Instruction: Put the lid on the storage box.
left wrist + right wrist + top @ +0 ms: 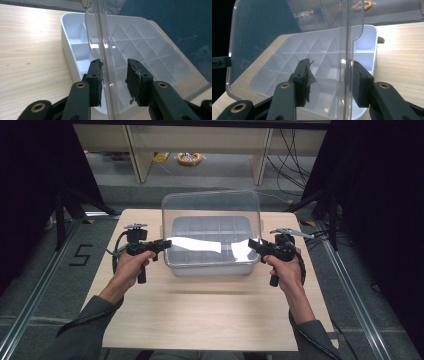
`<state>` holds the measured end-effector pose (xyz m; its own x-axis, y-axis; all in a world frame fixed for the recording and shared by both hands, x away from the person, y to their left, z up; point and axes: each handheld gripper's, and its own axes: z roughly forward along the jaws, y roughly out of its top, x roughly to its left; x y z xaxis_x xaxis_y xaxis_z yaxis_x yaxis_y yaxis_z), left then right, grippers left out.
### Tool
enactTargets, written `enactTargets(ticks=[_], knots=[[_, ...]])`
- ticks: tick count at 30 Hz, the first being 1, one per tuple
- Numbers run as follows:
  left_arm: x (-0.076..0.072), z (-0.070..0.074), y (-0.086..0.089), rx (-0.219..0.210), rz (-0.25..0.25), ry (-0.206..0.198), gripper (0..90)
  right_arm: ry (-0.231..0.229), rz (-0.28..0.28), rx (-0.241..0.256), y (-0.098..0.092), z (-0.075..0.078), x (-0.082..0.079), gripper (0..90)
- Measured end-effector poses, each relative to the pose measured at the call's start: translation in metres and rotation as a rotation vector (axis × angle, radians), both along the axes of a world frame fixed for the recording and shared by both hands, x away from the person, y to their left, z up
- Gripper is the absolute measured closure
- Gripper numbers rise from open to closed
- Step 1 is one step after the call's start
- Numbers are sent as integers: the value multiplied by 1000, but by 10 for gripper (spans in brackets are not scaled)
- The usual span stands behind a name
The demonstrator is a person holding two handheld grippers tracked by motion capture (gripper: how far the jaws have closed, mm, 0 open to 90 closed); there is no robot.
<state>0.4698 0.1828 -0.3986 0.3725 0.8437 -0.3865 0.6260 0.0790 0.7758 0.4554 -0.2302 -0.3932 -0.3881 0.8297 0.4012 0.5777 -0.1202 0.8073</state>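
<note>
Left tongs (113, 75) spread, jaws straddling the left side edge of the clear plastic hinged lid (140, 47); the lid edge runs between the jaws close against the left pad, the other pad stands apart from it. Cannot tell if the near pad actually touches. Right tongs (330, 77) also spread, jaws either side of the lid's right side edge; the edge sits nearer the right pad, with a gap to the left pad.

In the high view the left tongs (162, 244) are at the box's left front corner and the right tongs (251, 244) at its right front corner, each held by a hand coming in from the near edge of the worktop.

Lid stands raised, roughly upright, hinged along the box's far side. White rectangular plastic organiser box (210, 265) with a grid of divider compartments sits open under the lid, on the far half of the light wooden worktop (210, 315), about centred left to right. Compartments look empty in both gripper views.

Beyond the box, on the floor past the worktop, a yellow ring-shaped object (189, 158) lies near pale furniture legs.
</note>
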Motion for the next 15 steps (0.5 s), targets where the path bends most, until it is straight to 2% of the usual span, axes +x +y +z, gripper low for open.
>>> enactTargets(ticks=[1,2,3,5,7,8,10,11,12,14,15], knots=[[3,-1,0,-4,6,6,644,-30,6,-29,-1,-3,5,564],[6,-2,0,-3,10,8,645,-26,5,-34,-1,-4,7,564],[9,-3,-1,-5,13,11,645,5,-10,-5,2,-4,6,564],[14,-4,-1,-5,19,14,645,-18,-5,-24,0,-8,12,564],[17,-5,-3,0,25,16,645,26,-21,11,3,-8,12,564],[18,-6,-3,-3,24,15,645,4,-19,-13,1,-10,15,564],[20,-7,-4,9,30,21,645,34,-30,5,2,-11,16,564],[20,-7,-4,9,30,21,645,19,-32,-13,2,-14,18,564],[22,-9,-3,19,23,29,645,33,-31,1,3,-14,18,564],[24,-11,-4,5,36,34,643,2,-19,-24,0,-18,21,564],[25,-13,-4,9,37,39,642,3,-21,-26,1,-19,22,564]])
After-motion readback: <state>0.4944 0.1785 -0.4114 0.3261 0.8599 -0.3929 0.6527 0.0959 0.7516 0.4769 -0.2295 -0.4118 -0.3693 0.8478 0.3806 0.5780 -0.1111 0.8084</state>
